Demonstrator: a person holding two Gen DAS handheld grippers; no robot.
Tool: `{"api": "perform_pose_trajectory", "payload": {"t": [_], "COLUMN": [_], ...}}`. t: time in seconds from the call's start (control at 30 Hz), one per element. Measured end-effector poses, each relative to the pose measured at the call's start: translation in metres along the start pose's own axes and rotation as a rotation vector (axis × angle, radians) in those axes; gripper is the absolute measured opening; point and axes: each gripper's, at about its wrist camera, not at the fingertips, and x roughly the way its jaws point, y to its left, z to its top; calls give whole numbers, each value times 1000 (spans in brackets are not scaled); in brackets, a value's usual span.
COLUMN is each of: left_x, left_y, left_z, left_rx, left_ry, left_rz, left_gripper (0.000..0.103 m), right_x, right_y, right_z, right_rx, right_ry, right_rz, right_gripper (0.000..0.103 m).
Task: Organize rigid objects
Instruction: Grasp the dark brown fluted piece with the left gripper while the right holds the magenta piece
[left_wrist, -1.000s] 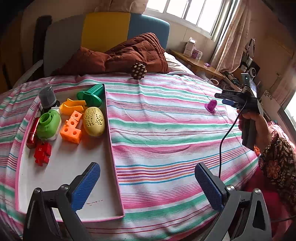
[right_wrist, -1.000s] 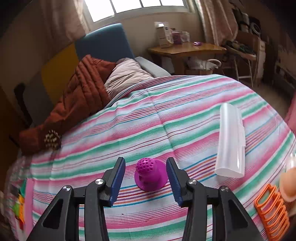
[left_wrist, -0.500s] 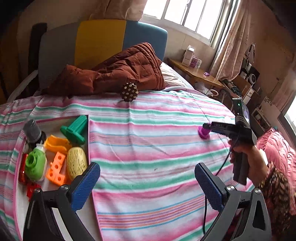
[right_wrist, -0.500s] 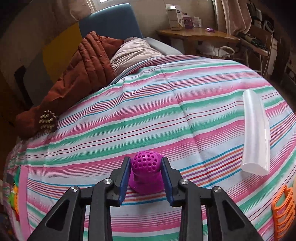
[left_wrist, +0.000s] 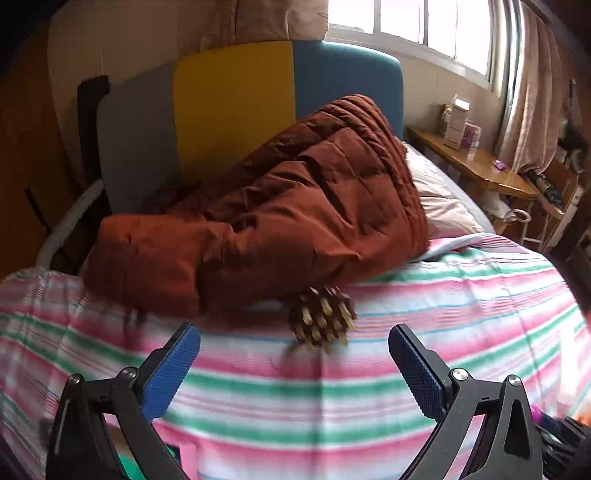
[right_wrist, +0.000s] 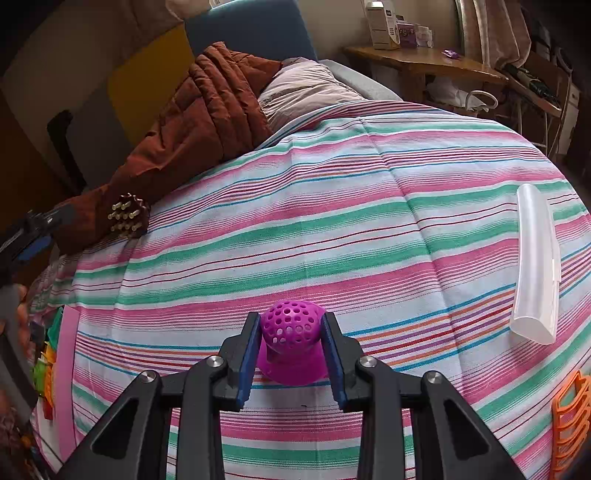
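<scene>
2 hand-held grippers are at work over a striped bed, and only 1 has anything in it. The right hand-held gripper (right_wrist: 291, 332) is pinching a purple toy (right_wrist: 291, 341), its blue pads (right_wrist: 248, 354) pressed on either side of the perforated dome while the flared base sits on or just above the bedspread (right_wrist: 332, 229); I cannot tell which. The toy looks like thin moulded plastic: light, stiff, and probably a little springy where the holes thin the wall, so a moderate squeeze should do. The dome is round and smooth, which makes it likely to slip upward out of flat pads; the narrower neck just above the base would seem the safer hold. The left hand-held gripper (left_wrist: 293, 363) is spread wide and empty, pointing at a brown spiked ball (left_wrist: 322, 317) that lies against a rust quilt (left_wrist: 295, 206). That ball looks hard and knobbly, its pale pegs giving the pads something to catch, so a grip across its middle should be secure. A clear case (right_wrist: 535, 266) and an orange rack (right_wrist: 570, 421) lie to the right, both rigid and light by their look. Boxes stand on the wooden side table (right_wrist: 424, 62), but their print is too small to read, and no brand or label shows on any toy.
</scene>
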Motion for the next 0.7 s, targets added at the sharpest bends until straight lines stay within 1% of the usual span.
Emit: {"api": "perform_pose_trajectory", "payload": {"t": [0.03,0.13,0.2,0.27,0.3,0.4,0.43,0.53,0.63,0.67,0.7], "left_x": [10,38,55,72,78,70,65,54,34,28,24], "left_y": [1,-1,-3,-8,-9,-9,-9,-10,-5,-5,-3], "left_z": [9,31,39,38,34,21,15,-9,-33,-38,-42], "left_rx": [3,21,29,49,61,94,108,131,130,130,126], "left_ry": [-3,8,34,119,151,104,91,100,43,28,16], "left_rz": [21,30,8,-6,-18,-44,-51,-55,-50,-52,-65], "left_gripper": [101,101,83,39,33,31,29,29,29,30,34], "right_x": [0,0,1,1,2,2,1,0,-1,-1,-1], "right_y": [-1,-2,-4,-6,-8,-15,-17,-19,-14,-12,-10], "right_z": [1,2,3,4,5,7,7,7,6,6,5], "right_rx": [7,14,11,16,20,43,55,72,59,52,47], "right_ry": [-1,-3,-5,-5,-5,-9,-8,-7,-11,-11,-11], "right_rz": [10,16,16,10,12,0,3,13,13,16,15], "right_gripper": [32,32,32,32,32,32,32,32,32,33,32]}}
